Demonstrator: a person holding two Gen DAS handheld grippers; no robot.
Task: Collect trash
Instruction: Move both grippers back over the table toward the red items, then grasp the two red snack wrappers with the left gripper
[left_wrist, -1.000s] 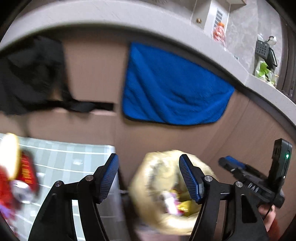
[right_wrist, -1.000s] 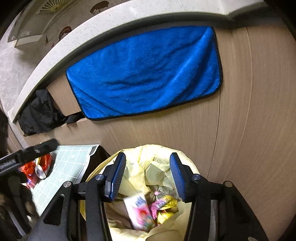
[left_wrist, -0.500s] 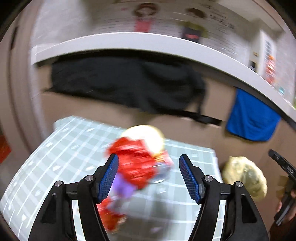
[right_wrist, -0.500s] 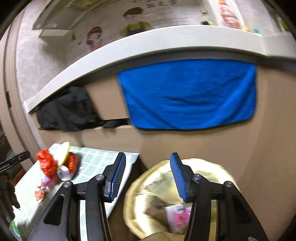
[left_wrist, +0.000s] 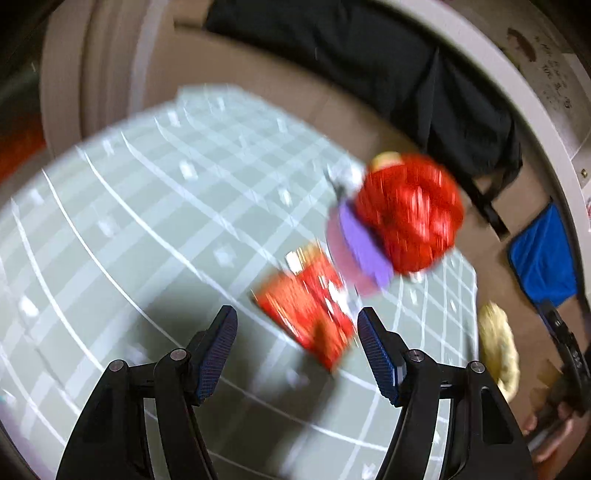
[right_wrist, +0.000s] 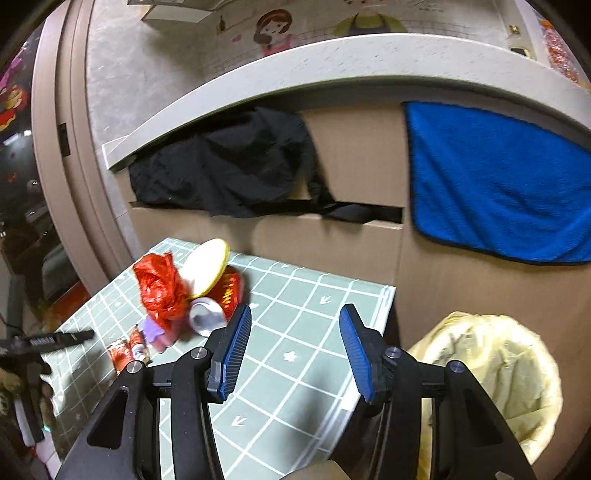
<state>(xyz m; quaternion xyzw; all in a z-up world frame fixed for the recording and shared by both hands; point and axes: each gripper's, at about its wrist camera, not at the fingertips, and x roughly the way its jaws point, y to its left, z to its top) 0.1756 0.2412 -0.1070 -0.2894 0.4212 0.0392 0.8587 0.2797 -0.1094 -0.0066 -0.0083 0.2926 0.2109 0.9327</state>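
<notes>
Two red wrappers (right_wrist: 125, 353), print perhaps blurred, can (right_wrist: 225, 291) lettering unreadable

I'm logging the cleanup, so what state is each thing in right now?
left gripper: jaws open, empty, above the flat red wrapper.
right gripper: jaws open, empty.
flat red wrapper: lying on the checked mat.
crumpled red bag: on the mat, uncollected.
can: tipped on its side.
bin: open, lined with a yellow bag.
blue towel: hanging.
</notes>
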